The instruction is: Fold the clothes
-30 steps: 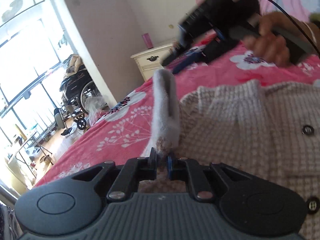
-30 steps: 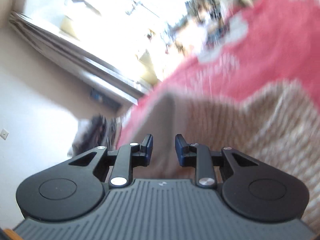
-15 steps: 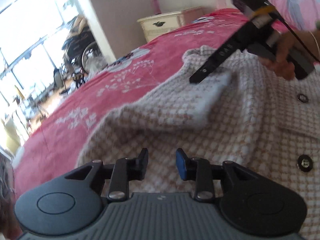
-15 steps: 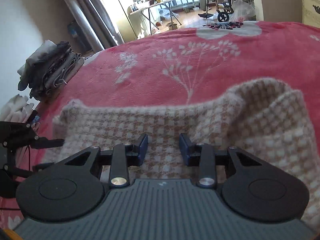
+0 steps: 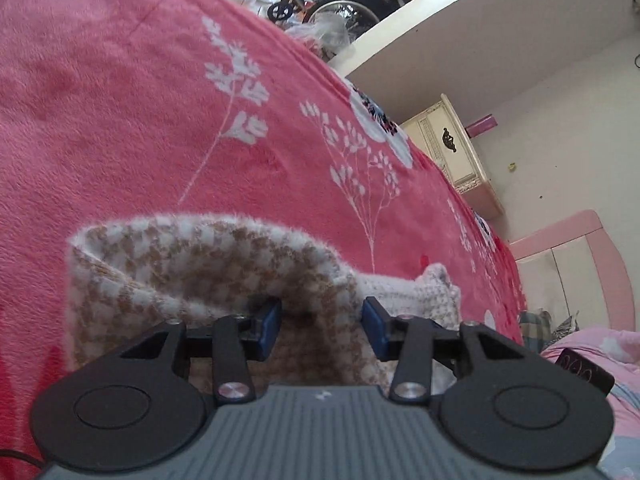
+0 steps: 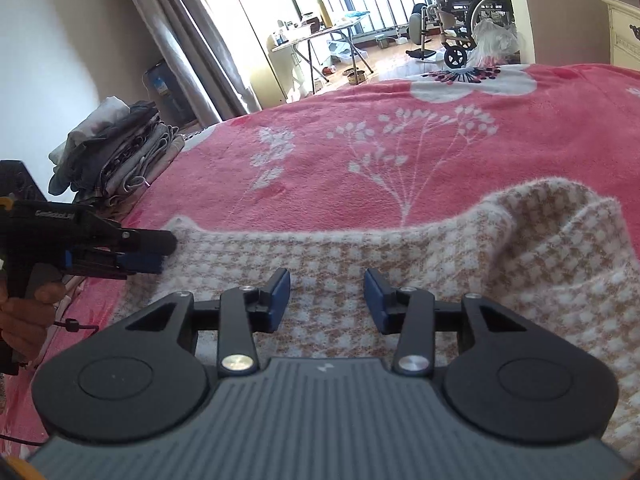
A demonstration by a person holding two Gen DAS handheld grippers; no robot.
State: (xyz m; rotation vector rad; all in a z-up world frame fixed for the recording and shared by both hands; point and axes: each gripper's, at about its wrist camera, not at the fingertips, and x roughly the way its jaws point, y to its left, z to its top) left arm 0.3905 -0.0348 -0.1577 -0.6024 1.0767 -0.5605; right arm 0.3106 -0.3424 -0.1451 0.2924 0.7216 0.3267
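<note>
A beige-and-white houndstooth knit garment (image 6: 440, 264) lies spread on the pink floral blanket (image 6: 360, 140). In the left wrist view its folded corner (image 5: 200, 264) bulges up just ahead of my left gripper (image 5: 322, 326). The jaws are opening and the pads press on nothing; fabric lies under the gap. The right wrist view shows my left gripper (image 6: 160, 250) at the garment's left corner, with a hand (image 6: 24, 312) on its handle. My right gripper (image 6: 327, 296) hovers low over the garment's middle. Its jaws are opening too, with nothing pinched between them.
A stack of folded clothes (image 6: 116, 160) sits at the bed's far left edge. Beyond the bed stand a wheelchair (image 6: 472, 12), a folding table (image 6: 320, 36) and a cream nightstand (image 5: 456, 152). A pink headboard (image 5: 580, 264) rises at the right.
My left gripper let go of the lifted garment edge, opened, rolled and swung over to the garment's corner. My right gripper opened wider and settled low over the cloth, which now lies flat.
</note>
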